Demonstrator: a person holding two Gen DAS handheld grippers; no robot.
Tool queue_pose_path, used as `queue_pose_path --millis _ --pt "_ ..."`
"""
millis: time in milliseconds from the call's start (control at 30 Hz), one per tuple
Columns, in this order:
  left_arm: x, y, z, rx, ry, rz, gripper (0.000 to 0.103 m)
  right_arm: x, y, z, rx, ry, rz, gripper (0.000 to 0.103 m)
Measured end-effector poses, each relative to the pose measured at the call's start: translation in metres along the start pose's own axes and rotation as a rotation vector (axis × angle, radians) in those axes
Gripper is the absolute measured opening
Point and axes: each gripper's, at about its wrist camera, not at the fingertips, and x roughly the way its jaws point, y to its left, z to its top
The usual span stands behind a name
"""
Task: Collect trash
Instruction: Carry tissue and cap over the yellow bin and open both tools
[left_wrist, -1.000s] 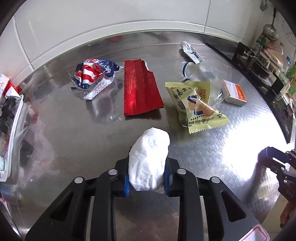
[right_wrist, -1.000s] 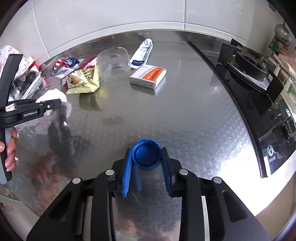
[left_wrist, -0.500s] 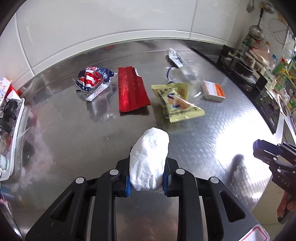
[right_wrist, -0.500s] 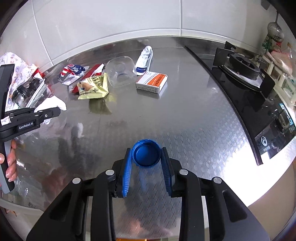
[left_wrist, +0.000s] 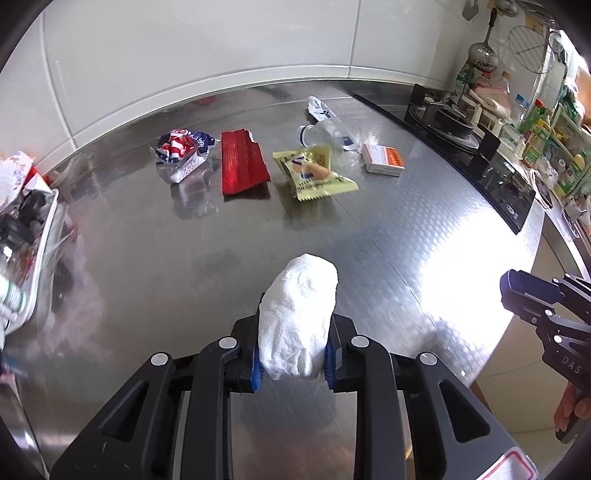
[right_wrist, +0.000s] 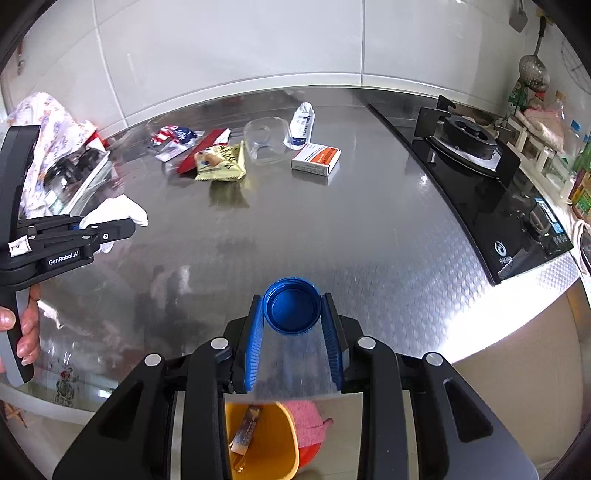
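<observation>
My left gripper (left_wrist: 291, 354) is shut on a crumpled white tissue (left_wrist: 299, 314) and holds it above the steel counter. My right gripper (right_wrist: 291, 332) is shut on a blue bottle cap (right_wrist: 291, 311), held near the counter's front edge. Below it a yellow bin (right_wrist: 262, 439) with a wrapper inside shows between the fingers. On the counter lie a red-white-blue wrapper (left_wrist: 181, 155), a red wrapper (left_wrist: 242, 166), a yellow snack packet (left_wrist: 314, 171), a clear plastic bottle (left_wrist: 328, 134), a white tube (right_wrist: 303, 123) and a small orange-white box (left_wrist: 384, 159).
A gas hob (right_wrist: 476, 162) takes up the counter's right end. A tray with dark items and a floral cloth (right_wrist: 55, 162) sits at the left. A pink cloth (right_wrist: 308, 421) lies beside the yellow bin. A tiled wall backs the counter.
Both grippers have drawn back from the trash toward the counter's front edge, each still holding its item. The yellow bin has come into the right wrist view.
</observation>
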Motion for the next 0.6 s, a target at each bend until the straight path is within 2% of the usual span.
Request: queue_pose_path --millis 233,600 --pt "-0.032 -0.025 -0.034 -0.026 -0.016 0.040 0.024 -0.033 -0.004 -0.036 -0.055 -0.011 0.055 0.032" --pt "-0.082 -0.092 -0.126 -0.037 0.019 0.078 0.024 -0.079 -0.018 -0.118 -0.129 0.024 0.125 0.032"
